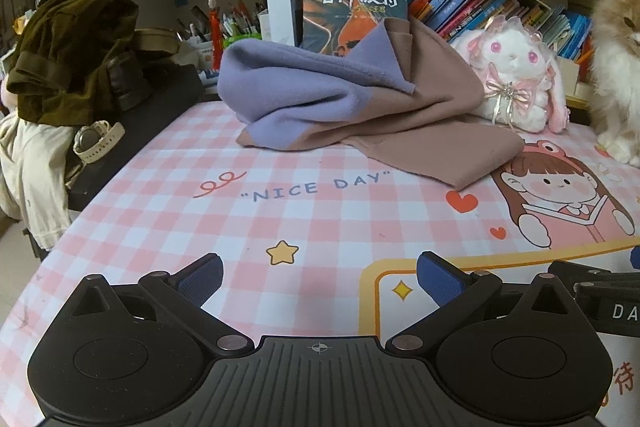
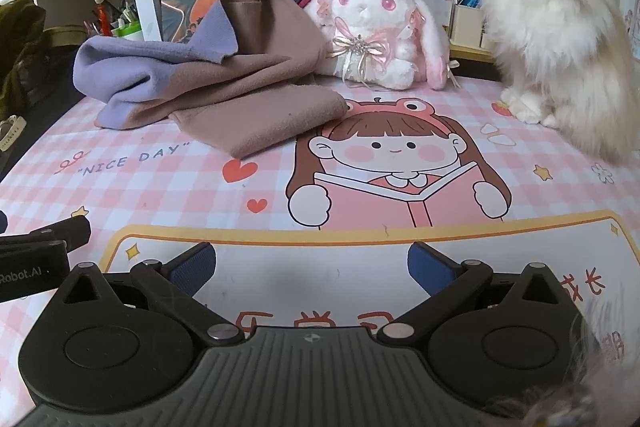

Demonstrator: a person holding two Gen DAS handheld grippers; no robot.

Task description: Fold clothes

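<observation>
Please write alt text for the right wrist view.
The open right gripper hovers over a pink checked mat; beyond lies a crumpled purple and brown cloth. A fluffy cat sits right, beside a plush rabbit.

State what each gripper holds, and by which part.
Nothing. The left gripper and right gripper are open over the table mat; the cloth lies untouched.
</observation>
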